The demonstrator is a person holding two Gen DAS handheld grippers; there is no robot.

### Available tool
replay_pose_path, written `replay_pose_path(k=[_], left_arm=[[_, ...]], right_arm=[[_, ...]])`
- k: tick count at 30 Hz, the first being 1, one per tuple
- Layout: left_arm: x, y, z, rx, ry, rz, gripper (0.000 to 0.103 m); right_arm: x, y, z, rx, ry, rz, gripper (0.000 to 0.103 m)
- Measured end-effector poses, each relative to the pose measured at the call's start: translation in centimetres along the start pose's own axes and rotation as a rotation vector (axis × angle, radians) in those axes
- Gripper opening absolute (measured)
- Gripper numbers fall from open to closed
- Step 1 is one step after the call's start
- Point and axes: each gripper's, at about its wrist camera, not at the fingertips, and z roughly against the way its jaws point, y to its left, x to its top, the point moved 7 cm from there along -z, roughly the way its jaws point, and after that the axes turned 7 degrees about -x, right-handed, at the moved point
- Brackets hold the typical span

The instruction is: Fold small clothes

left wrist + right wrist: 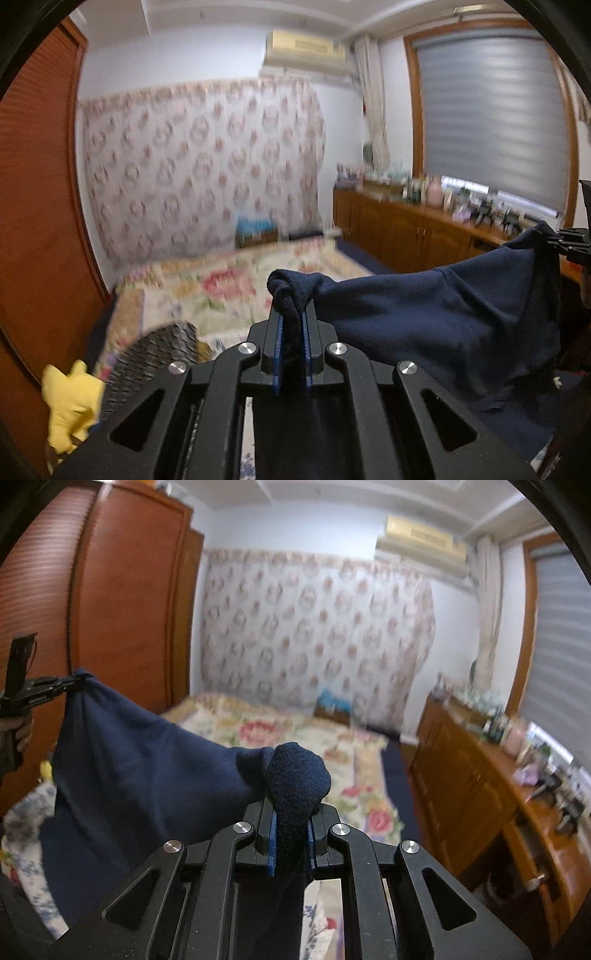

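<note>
Although both views are smeared by blur, one navy garment (443, 314) is seen stretched in the air between two tongs, above a bed (221, 288) with a floral cover. In the left wrist view the left tongs (291, 321) are closed almost fully on a bunched corner of the cloth, at lower centre of the frame. The right tongs (569, 242) are cut off by the right edge of that frame, where the far corner of the cloth is pinched. In the right wrist view the right tongs (291, 823) are likewise nearly closed on a rolled wad of the same fabric, so that the fingertips are hidden under it. The left tongs (55, 686) are seen at the left edge there, held by a hand (22, 731) (only a few fingers are visible). Both tongs are pointed slightly downward toward the bed. The lower part of the garment is hidden behind the tool bodies. One yellow cloth (70, 402) and one dark patterned item (155, 350) are seen at lower left of the left wrist view, their shapes hard to make out. The small objects on the wooden cabinet (480, 794) are too blurred to count.
</note>
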Motion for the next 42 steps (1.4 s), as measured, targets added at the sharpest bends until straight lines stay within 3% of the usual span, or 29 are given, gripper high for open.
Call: replay_pose_path(k=[7,16,20,22,25,26,27,30,37,42], left_arm=[[-2.0,0.7,-9.3,0.024,0.141,0.045,0.006],[-4.5,1.3,-14.3,0.035,0.248,0.048,0.006],[-5.2,1.5,-15.6,0.043,0.292,0.037,0.012],[-5.3,1.6,-15.7,0.043,0.303,0.043,0.017],[-5.4,1.6,-14.8,0.012,0.300,0.061,0.033],[-5.6,1.4,-14.3,-0.008,0.305,0.067,0.040],[-5.7,1.3,-14.1,-0.018,0.310,0.068,0.040],[-6.4,0.7,-12.5,-0.024,0.319,0.057,0.047],[-9.5,-0.7,-9.1,-0.032,0.324,0.094,0.049],[-12.4,-1.1,-8.2,-0.012,0.365,0.121,0.049]], right_arm=[[-4.4,-3.4,-13.3,-0.003,0.165,-0.076,0.009],[-7.4,-5.1,-20.6,0.046,0.286,-0.113,0.010],[-8.3,-4.9,-22.4,0.052,0.338,-0.131,0.013],[-8.7,-4.8,-22.8,0.046,0.356,-0.135,0.020],[-8.7,-4.8,-22.5,0.030,0.361,-0.138,0.027],[-8.6,-4.8,-22.0,0.025,0.352,-0.137,0.034],[-8.4,-4.8,-21.6,0.020,0.344,-0.140,0.041],[-7.8,-4.4,-19.6,0.048,0.307,-0.158,0.049],[-8.4,-3.3,-14.8,0.004,0.291,-0.178,0.052],[-11.7,-2.3,-12.3,-0.007,0.365,-0.225,0.052]])
